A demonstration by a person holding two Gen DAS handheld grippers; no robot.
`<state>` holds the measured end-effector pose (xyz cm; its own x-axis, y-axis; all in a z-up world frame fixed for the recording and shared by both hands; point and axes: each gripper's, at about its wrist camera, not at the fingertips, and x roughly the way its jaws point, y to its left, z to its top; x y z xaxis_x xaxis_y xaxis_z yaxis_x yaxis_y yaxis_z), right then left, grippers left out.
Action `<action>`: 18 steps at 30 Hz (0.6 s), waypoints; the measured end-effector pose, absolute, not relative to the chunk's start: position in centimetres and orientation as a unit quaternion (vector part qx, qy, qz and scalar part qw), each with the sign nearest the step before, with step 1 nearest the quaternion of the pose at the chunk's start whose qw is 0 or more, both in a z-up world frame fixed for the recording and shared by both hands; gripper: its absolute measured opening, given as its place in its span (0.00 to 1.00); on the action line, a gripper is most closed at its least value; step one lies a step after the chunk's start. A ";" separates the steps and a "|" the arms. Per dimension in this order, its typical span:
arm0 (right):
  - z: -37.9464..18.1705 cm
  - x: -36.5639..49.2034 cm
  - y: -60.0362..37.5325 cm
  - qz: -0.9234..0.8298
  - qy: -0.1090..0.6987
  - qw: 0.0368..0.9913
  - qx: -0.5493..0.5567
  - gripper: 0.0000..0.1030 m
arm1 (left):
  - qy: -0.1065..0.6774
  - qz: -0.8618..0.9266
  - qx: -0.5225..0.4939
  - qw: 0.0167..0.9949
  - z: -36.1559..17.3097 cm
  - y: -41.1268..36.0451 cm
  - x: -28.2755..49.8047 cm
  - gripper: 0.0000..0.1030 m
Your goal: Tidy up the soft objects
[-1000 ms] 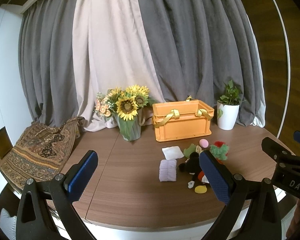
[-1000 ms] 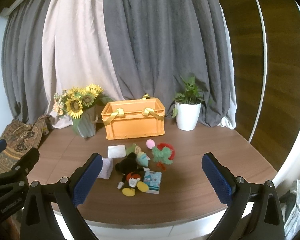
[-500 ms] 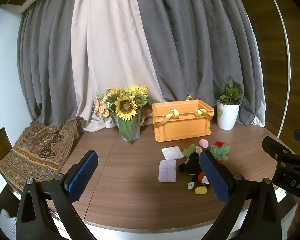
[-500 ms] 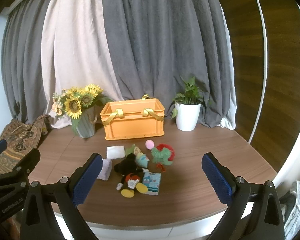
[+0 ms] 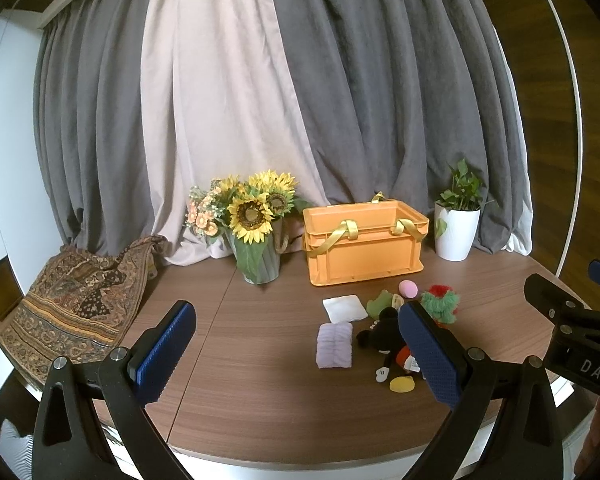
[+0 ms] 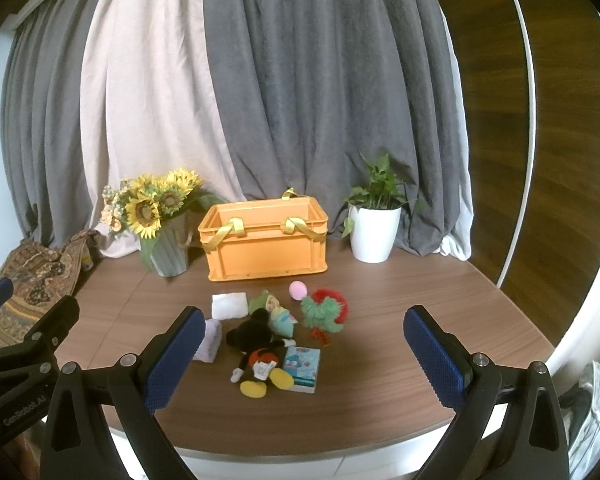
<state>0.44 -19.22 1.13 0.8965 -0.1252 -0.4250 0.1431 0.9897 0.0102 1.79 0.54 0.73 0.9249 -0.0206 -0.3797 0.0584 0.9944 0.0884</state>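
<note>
An orange crate [image 6: 266, 242] with yellow straps stands open at the back of the round wooden table [image 6: 400, 320]; it also shows in the left wrist view [image 5: 364, 242]. In front of it lie soft things: a Mickey Mouse plush [image 6: 256, 344], a green and red fuzzy toy [image 6: 324, 310], a pink ball [image 6: 299, 290], a white cloth [image 6: 229, 305], a lilac folded cloth [image 5: 335, 345], a small blue packet [image 6: 304, 368]. My left gripper [image 5: 296, 354] and right gripper [image 6: 306, 356] are both open and empty, held back above the table's near edge.
A vase of sunflowers [image 6: 160, 220] stands left of the crate, a white potted plant [image 6: 374, 224] to its right. A patterned fabric [image 5: 76, 304] drapes over the far left. Grey and beige curtains hang behind.
Both grippers have drawn back and risen slightly, so the table looks a little farther away. Nothing on the table has moved.
</note>
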 end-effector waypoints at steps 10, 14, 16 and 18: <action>0.3 1.7 -20.0 -0.069 0.226 0.971 0.023 0.98 | 0.202 -0.019 0.042 0.978 0.0 0.2 2.7 1.00; -0.4 2.0 -20.0 -0.071 0.233 0.970 0.021 0.98 | 0.211 -0.020 0.025 0.977 -0.6 -0.1 3.3 1.00; -0.6 2.3 -20.3 -0.071 0.236 0.969 0.022 0.98 | 0.217 -0.013 0.015 0.976 -1.0 -0.4 3.6 1.00; -1.0 2.7 -20.6 -0.071 0.246 0.966 0.019 0.98 | 0.219 -0.007 0.009 0.976 -1.5 -0.8 3.7 1.00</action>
<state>2.67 -20.65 -0.96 0.8685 -0.1279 -0.4790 0.1471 0.9891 0.0025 3.74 -0.82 -1.47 0.9039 -0.0091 -0.4276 0.0169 0.9998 0.0145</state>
